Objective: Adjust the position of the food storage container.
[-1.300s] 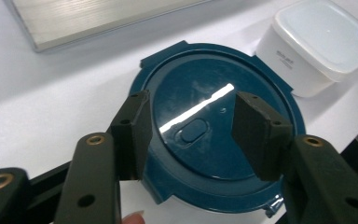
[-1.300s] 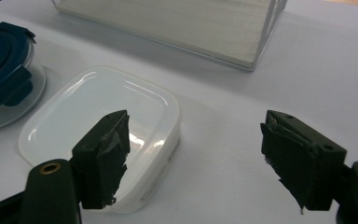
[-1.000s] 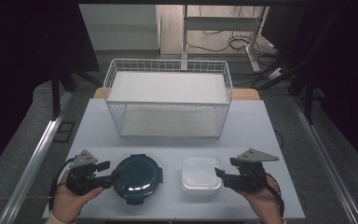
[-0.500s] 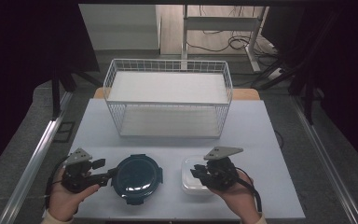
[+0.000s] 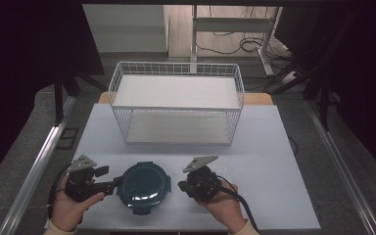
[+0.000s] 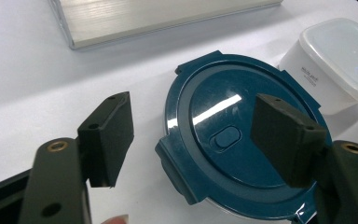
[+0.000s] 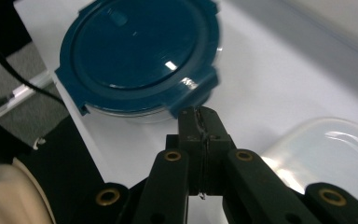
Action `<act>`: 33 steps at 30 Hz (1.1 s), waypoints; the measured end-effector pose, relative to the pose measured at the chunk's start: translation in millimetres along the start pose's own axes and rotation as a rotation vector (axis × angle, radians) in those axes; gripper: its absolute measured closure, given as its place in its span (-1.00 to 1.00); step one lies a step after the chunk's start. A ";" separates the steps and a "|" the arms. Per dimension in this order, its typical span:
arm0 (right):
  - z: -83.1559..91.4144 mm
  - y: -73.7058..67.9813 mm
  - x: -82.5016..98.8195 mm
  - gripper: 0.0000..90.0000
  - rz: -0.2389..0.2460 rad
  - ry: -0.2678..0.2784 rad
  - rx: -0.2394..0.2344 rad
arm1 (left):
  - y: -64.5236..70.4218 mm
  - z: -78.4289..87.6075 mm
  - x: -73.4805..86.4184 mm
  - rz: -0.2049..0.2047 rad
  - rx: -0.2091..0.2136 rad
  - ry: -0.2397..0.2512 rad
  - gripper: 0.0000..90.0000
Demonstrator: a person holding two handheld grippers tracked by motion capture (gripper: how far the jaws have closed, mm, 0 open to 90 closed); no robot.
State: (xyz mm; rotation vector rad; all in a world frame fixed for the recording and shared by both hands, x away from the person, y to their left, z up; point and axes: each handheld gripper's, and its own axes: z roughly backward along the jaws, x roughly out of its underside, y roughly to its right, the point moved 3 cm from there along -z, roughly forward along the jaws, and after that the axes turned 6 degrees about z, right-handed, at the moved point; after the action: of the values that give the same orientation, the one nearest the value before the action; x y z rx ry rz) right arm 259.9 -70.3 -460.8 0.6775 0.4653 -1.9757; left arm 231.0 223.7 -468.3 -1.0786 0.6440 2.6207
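Spread wide as a left claw (image 6: 191,140) astride a blue round lid (image 6: 242,140), beside a white tub (image 6: 335,65) on the desk (image 6: 51,93).

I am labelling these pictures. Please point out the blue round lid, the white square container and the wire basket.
blue round lid (image 6: 228,140): left gripper view, on the small button at its middle.
white square container (image 6: 340,51): left gripper view, on its translucent lid.
wire basket (image 5: 176,108): high view, on its front top rim.

Small dark print on the white container's (image 6: 328,70) side, too tiny to read.
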 end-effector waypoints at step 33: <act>-46.0 -5.5 -3.2 0.99 0.075 -0.096 0.078 | -5.3 0.6 0.2 0.003 -0.017 0.012 -0.42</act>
State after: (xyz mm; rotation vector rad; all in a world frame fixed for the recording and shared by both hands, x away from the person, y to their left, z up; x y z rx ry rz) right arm 268.6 -39.1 -494.1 0.6365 0.3016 -1.9541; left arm 232.4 228.6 -469.7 -1.1004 0.6280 2.6282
